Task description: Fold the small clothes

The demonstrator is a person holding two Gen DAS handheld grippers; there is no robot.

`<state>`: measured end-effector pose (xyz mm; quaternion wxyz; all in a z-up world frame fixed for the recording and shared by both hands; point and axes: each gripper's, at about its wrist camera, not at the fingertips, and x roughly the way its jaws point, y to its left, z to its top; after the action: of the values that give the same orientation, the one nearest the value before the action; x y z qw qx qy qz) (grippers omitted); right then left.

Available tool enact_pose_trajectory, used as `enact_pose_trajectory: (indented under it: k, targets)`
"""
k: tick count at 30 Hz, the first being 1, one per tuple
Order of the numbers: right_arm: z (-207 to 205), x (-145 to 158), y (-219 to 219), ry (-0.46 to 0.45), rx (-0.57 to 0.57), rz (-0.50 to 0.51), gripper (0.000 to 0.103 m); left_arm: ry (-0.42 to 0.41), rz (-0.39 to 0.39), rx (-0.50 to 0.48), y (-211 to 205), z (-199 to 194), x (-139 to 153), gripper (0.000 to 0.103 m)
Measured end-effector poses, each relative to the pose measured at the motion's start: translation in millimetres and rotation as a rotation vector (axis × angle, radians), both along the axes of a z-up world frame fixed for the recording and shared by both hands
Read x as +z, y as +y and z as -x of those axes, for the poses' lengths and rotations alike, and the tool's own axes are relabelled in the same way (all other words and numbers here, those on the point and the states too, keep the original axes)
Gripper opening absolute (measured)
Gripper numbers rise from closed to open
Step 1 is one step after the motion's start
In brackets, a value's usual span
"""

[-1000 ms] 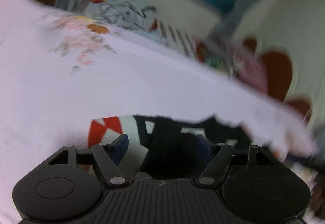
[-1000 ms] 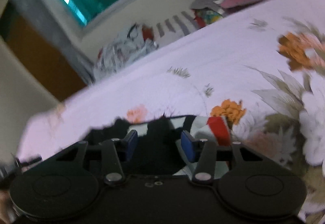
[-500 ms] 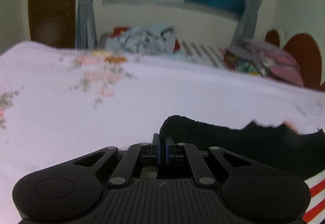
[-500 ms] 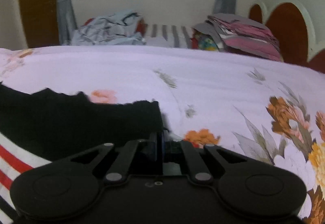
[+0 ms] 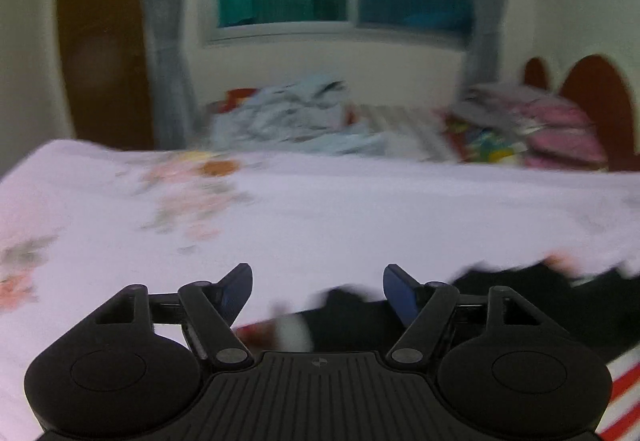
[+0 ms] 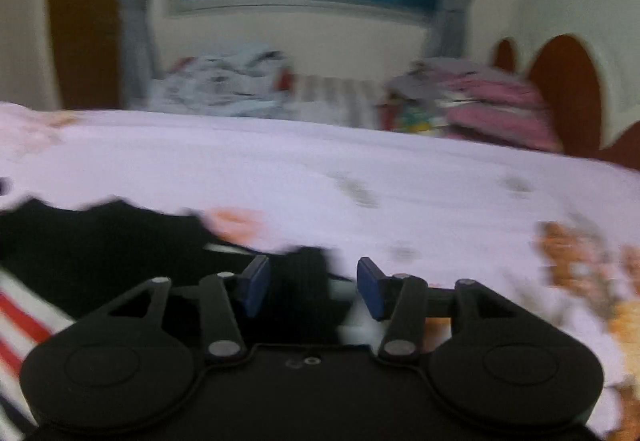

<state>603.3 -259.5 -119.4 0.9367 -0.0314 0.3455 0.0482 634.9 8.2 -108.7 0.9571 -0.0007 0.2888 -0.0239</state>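
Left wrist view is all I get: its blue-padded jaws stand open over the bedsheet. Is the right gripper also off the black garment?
Observer: Yes. The right gripper has just been opening; its blue pads stand apart, with a black fold of the black garment with red and white stripes lying between them, unpinched.
Operator: Where is the garment's striped part from there?
Observer: At the right wrist view's lower left, flat on the pale floral bedsheet.
Operator: Any print near that gripper?
Observer: Orange flowers to its right.
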Motion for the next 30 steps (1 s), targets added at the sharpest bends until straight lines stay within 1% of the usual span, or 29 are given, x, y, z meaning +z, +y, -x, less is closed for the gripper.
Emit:
enact_pose_trajectory:
  k: [1,2,4,5,6,7,8,9,10,12,14,16,17,18,19,20,21,23,25,27,28,30]
  targets:
    - [-4,-3,13,0.018,0.030,-0.012,0.043,0.023,0.032,-0.048,-15,-3,-2,0.071]
    - [-8,-8,27,0.040,0.053,-0.019,0.043,0.073,0.039,-0.109,-31,-6,-7,0.071]
    - [-15,-19,45,0.086,0.073,-0.028,0.044,0.187,0.000,-0.225,-60,-8,-27,0.071]
    - [-17,-24,49,0.108,0.076,-0.028,0.045,0.241,-0.014,-0.290,-68,-6,-38,0.071]
    - [-16,-29,50,0.129,0.086,-0.019,0.045,0.245,-0.061,-0.318,-71,0,-46,0.071]
    - [-14,-29,47,0.135,0.096,0.003,0.044,0.203,-0.107,-0.324,-69,8,-48,0.071]
    - [-10,-29,42,0.128,0.088,0.047,0.044,0.174,-0.135,-0.308,-60,13,-50,0.071]
    - [-7,-29,31,0.120,0.050,0.086,0.044,0.170,-0.137,-0.273,-46,13,-51,0.074]
    - [-6,-29,14,0.121,-0.011,0.104,0.044,0.172,-0.126,-0.239,-29,11,-52,0.075]
    - [-2,-28,-27,0.118,-0.105,0.063,0.044,0.171,-0.092,-0.213,-2,11,-52,0.075]
    - [1,-26,-42,0.139,-0.092,0.050,0.043,0.183,-0.104,-0.224,3,11,-51,0.075]
    - [5,-18,-37,0.129,-0.108,0.100,0.044,0.186,-0.107,-0.197,-1,12,-46,0.075]
    - [12,-13,-33,0.111,-0.120,0.110,0.044,0.162,-0.120,-0.174,-6,20,-38,0.075]
    - [20,-7,-29,0.085,-0.111,0.090,0.044,0.136,-0.118,-0.173,-6,18,-33,0.075]
    - [29,-2,-22,0.067,-0.090,0.059,0.042,0.115,-0.102,-0.178,-10,27,-30,0.075]
    - [38,1,-13,0.055,-0.062,0.047,0.042,0.103,-0.081,-0.201,-16,39,-25,0.075]
    - [48,2,-1,0.043,-0.024,0.046,0.043,0.095,-0.074,-0.246,-26,50,-23,0.075]
    - [65,-2,24,0.057,0.084,0.035,0.042,0.103,-0.096,-0.344,-48,71,-25,0.075]
    - [77,-10,45,0.074,0.156,0.057,0.042,0.150,-0.105,-0.398,-65,86,-35,0.075]
    - [85,-19,56,0.096,0.195,0.062,0.043,0.158,-0.128,-0.376,-71,97,-43,0.075]
    - [88,-22,57,0.117,0.208,0.070,0.043,0.168,-0.114,-0.364,-67,100,-45,0.075]
    - [95,-25,46,0.122,0.179,0.092,0.044,0.165,-0.089,-0.298,-47,107,-46,0.075]
